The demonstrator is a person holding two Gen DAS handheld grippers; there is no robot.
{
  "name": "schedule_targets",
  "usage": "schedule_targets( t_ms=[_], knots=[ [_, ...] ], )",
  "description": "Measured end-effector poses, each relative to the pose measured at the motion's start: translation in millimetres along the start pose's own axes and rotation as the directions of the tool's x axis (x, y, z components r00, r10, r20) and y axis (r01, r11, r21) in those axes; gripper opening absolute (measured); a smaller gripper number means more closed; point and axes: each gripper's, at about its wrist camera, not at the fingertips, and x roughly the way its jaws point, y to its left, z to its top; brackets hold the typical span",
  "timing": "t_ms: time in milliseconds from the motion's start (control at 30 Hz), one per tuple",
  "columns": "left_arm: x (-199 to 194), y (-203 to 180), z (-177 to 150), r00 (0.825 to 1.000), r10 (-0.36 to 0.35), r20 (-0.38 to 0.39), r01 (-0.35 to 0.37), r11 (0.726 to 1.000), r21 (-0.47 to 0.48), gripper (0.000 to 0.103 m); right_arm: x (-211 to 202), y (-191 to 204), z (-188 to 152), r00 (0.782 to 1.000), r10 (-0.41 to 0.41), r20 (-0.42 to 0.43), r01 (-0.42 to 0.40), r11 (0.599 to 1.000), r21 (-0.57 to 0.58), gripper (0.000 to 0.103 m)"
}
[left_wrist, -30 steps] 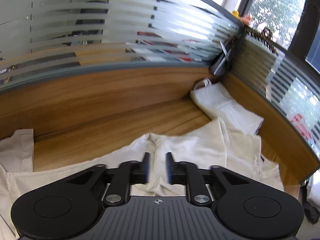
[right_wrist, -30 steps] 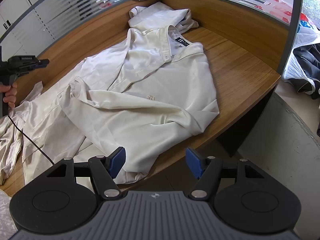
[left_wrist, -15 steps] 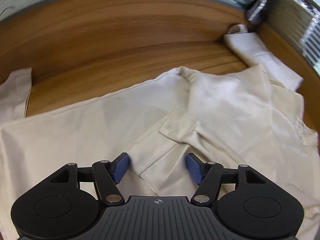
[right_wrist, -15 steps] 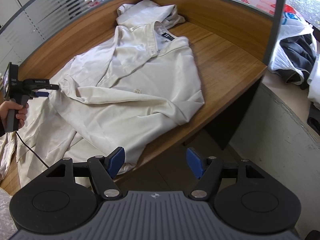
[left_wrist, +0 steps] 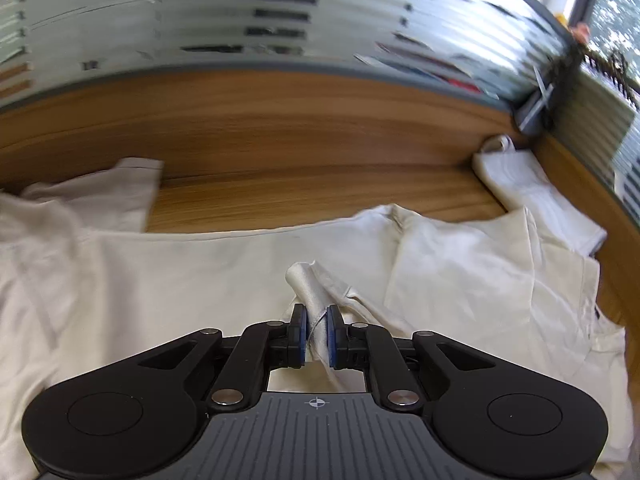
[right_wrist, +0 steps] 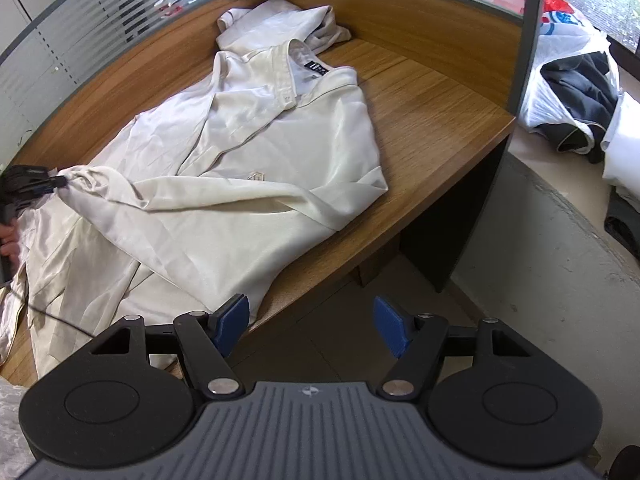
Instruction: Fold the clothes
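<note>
A cream collared shirt (right_wrist: 248, 168) lies spread on the wooden desk (right_wrist: 432, 120), collar toward the far corner, one sleeve (right_wrist: 224, 196) stretched across its front. My left gripper (left_wrist: 314, 334) is shut on the cuff end of that sleeve (left_wrist: 310, 288), which bunches up between the blue pads. In the right wrist view the left gripper (right_wrist: 58, 181) shows at the left edge, pinching the sleeve end. My right gripper (right_wrist: 310, 326) stands open off the desk's front edge, above the floor, with nothing between its fingers.
A folded white garment (right_wrist: 280, 20) sits in the far corner; more cream cloth (left_wrist: 80, 200) lies at the left. Wooden panels and frosted glass partitions (left_wrist: 240, 20) back the desk. Bags of clothes (right_wrist: 572, 92) lie on the floor at right.
My left gripper went from open over the sleeve cuff to shut on it and has lifted it slightly. The right gripper stayed open and shifted a little nearer the desk edge.
</note>
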Motion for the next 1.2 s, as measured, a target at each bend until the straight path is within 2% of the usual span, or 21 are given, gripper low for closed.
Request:
schedule_targets(
  t_ms=[200,300,433,467,500,533,600,733,867,1000,1100,1200],
  knots=[
    [-44.8,22.7,-19.8,0.997,0.081,0.013,-0.08,0.994,-0.07,0.012,13.2,5.1,0.8,0.999,0.03,-0.015,-0.03,0.999,-0.018,0.075],
    [-54.3,34.3,-28.7,0.993,0.117,-0.005,-0.117,0.99,-0.084,0.012,18.9,7.3,1.5,0.999,0.043,-0.025,-0.044,0.999,-0.032,0.075],
    [-58.5,50.6,-33.5,0.991,0.13,-0.03,-0.132,0.987,-0.095,0.014,24.0,9.8,3.2,0.998,0.051,-0.031,-0.053,0.997,-0.053,0.075],
    [-57.6,53.8,-34.3,0.99,0.136,-0.042,-0.139,0.985,-0.099,0.024,24.9,10.2,3.8,0.998,0.053,-0.031,-0.054,0.997,-0.058,0.075],
    [-57.5,56.8,-35.0,0.989,0.142,-0.049,-0.147,0.984,-0.106,0.028,25.7,10.4,4.7,0.998,0.054,-0.031,-0.055,0.996,-0.063,0.075],
    [-59.0,59.3,-36.6,0.988,0.146,-0.045,-0.15,0.982,-0.112,0.036,26.5,10.5,5.6,0.998,0.054,-0.031,-0.056,0.996,-0.07,0.075],
    [-62.6,60.8,-39.4,0.989,0.145,-0.039,-0.149,0.982,-0.114,0.041,27.2,10.7,8.5,0.999,0.046,-0.026,-0.048,0.995,-0.093,0.075],
    [-68.1,51.5,-48.2,0.992,0.119,-0.047,-0.123,0.988,-0.098,0.051,31.4,8.9,24.2,1.0,0.029,-0.011,-0.031,0.977,-0.209,0.075],
    [-71.0,30.4,-63.9,0.994,0.073,-0.078,-0.078,0.994,-0.074,0.053,36.0,6.7,41.0,1.0,0.014,0.007,-0.011,0.944,-0.33,0.075],
    [-74.1,-0.1,-85.1,0.992,0.003,-0.129,-0.012,0.997,-0.071,0.056,41.7,3.9,58.5,1.0,0.01,0.021,0.0,0.894,-0.448,0.075],
    [-78.4,-24.4,-102.2,0.983,-0.043,-0.177,0.028,0.996,-0.085,0.058,50.7,0.6,71.6,0.996,0.085,-0.004,-0.074,0.84,-0.538,0.074],
    [-80.3,-49.0,-115.9,0.97,-0.09,-0.225,0.068,0.992,-0.105,0.059,61.1,0.5,79.5,0.981,0.183,-0.06,-0.181,0.77,-0.612,0.068]
  ],
)
